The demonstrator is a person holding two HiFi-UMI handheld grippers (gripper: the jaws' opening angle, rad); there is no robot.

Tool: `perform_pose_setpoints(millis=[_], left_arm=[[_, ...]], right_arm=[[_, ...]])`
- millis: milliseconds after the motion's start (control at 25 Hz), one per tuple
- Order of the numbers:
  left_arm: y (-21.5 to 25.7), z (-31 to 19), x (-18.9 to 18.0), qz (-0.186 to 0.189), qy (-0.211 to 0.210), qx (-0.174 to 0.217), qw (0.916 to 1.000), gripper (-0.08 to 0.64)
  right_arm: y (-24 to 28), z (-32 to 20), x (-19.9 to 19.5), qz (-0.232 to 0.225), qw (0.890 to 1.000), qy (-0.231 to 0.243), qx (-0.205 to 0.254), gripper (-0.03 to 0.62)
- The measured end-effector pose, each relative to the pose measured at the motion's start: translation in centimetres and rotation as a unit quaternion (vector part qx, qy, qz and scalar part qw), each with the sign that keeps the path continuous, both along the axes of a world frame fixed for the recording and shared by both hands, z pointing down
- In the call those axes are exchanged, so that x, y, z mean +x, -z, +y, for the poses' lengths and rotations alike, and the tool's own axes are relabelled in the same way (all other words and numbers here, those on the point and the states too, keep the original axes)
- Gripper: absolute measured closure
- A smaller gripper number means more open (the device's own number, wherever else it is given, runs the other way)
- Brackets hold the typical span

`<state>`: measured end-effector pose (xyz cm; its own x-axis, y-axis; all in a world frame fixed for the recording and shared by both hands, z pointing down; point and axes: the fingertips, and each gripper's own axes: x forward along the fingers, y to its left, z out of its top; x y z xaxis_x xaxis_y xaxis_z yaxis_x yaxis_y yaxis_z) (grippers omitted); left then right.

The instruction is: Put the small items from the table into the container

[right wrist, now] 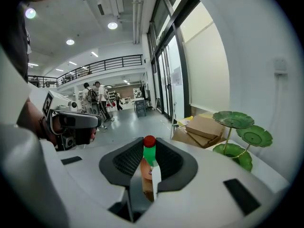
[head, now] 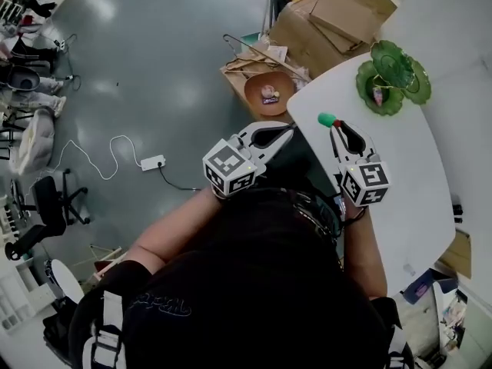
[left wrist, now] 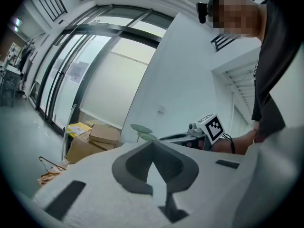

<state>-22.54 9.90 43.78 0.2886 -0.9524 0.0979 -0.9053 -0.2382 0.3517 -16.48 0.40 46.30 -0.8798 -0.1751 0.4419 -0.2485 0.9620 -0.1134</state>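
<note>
– Red cap, green neck, brownish body: where is that small bottle (right wrist: pixel 150 156) now?

– It is in the right gripper (head: pixel 338 127), above the 9 o'clock edge of the white round tabletop (head: pixel 407 175). The jaws stand roughly half closed and the pads press on the bottle's body. Neck and cap stick out past the tips.

– And the other one?

– The left gripper (left wrist: pixel 152 145) is at 9 o'clock of the right one. Its jaws are together, with nothing between them.

– What could go wrong?

– The grip is on a narrow, rounded body, so I think a quick swing could let the bottle pivot or slide out. I can't tell which thing is the container. The brown round bowl (head: pixel 252 91) at 11 o'clock of the bottle already holds something small. It sits lower than the tabletop, among the cardboard boxes (head: pixel 323 25), so a release from high up might bounce the bottle out. The green tiered dish stand (head: pixel 393 74) at 1 o'clock looks light, and a nudge could tip it.
</note>
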Motion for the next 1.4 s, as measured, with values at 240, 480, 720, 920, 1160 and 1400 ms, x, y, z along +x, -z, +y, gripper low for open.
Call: perform_pose_setpoints(millis=[240, 480, 720, 920, 1160, 1400], left_arm=[[-0.4, -2.1, -1.9, -0.007, 0.014, -0.012, 0.9998, 0.555], [-0.3, -8.9, 0.1, -0.018, -0.035, -0.015, 0.9991, 0.555], [-0.6, -15.4, 4.5, -0.020, -0.092, -0.017, 0.9954, 0.555], [-0.6, -19.5, 9.6, -0.021, -0.163, -0.011, 0.9863, 0.555], [-0.2, -21.4, 14.4, -0.025, -0.249, -0.013, 0.9680, 0.557], [-0.4, -22.7, 16.7, -0.018, -0.325, -0.010, 0.9455, 0.555]], right_arm=[[-0.5, -2.0, -2.1, -0.011, 1.000, 0.012, -0.010, 0.506], [-0.5, -7.6, -0.2, -0.018, 1.000, -0.020, -0.016, 0.506], [-0.4, -12.3, 5.3, -0.021, 0.997, -0.074, -0.016, 0.506], [-0.6, -14.3, 11.4, -0.021, 0.990, -0.142, -0.017, 0.506], [0.7, -14.9, 15.6, -0.031, 0.977, -0.209, -0.009, 0.506], [1.4, -14.7, 17.6, -0.036, 0.960, -0.277, -0.003, 0.506]])
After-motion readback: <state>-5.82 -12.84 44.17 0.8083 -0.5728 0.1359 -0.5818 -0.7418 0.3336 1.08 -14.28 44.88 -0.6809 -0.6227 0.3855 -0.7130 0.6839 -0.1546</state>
